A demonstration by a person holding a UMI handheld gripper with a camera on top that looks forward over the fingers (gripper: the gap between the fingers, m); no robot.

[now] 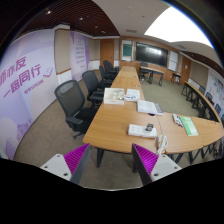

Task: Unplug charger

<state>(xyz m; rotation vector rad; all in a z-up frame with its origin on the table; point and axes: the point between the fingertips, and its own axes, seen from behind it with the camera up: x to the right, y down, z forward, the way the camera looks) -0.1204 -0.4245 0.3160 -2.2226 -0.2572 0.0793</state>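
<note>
Held high and well back from the long table, looking down its length toward 12 o'clock. Near table edge just ahead of the gripper, fingers spread wide with nothing between the pads. Open floor at 8 o'clock, beside the office chairs. Papers at 12 o'clock. Charger not certain: perhaps the white cable at 3 o'clock, at the table's edge.
</note>
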